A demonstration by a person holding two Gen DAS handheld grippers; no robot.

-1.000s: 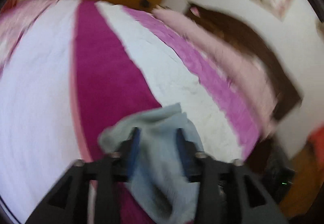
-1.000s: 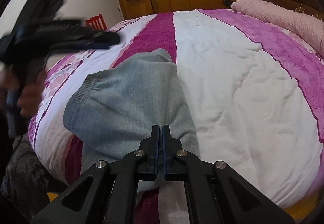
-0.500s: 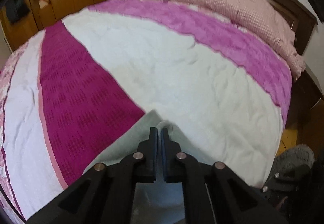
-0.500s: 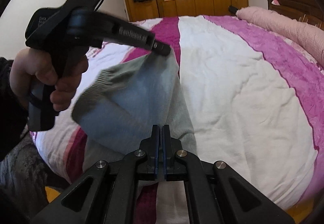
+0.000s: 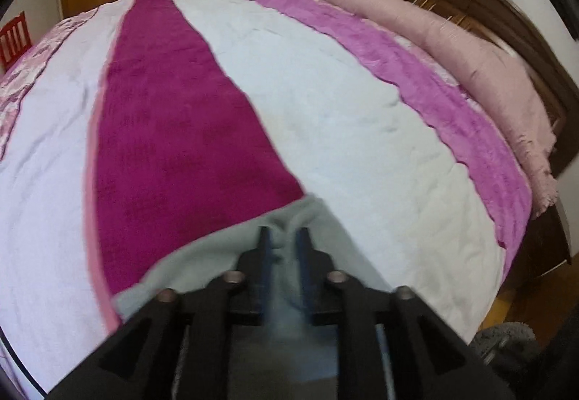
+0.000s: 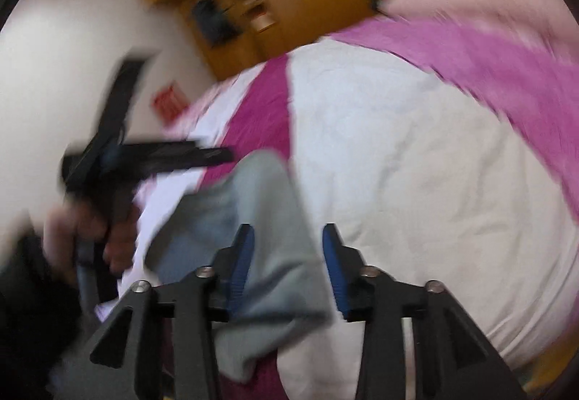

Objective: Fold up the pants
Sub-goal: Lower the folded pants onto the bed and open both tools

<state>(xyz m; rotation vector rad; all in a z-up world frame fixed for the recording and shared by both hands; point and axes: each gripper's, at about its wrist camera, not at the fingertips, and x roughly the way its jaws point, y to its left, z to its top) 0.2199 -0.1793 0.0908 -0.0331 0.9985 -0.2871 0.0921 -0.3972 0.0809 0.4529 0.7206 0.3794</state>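
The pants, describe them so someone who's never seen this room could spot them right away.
Find the bed with its white and magenta striped cover. At its near edge lie the pants, a folded grey-blue bundle: the only grey cloth on it.

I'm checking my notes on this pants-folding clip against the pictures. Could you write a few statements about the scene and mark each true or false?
1. The pants are grey. True.
2. The pants lie on a bare wooden floor. False: they lie on a bed cover with pink, magenta and white stripes.
3. Pants cloth sits between the fingers of the right hand-held gripper, whose jaws are opening. True.
4. The left hand-held gripper hangs over the pink bolster. False: it is at the pants; the bolster lies along the far headboard.
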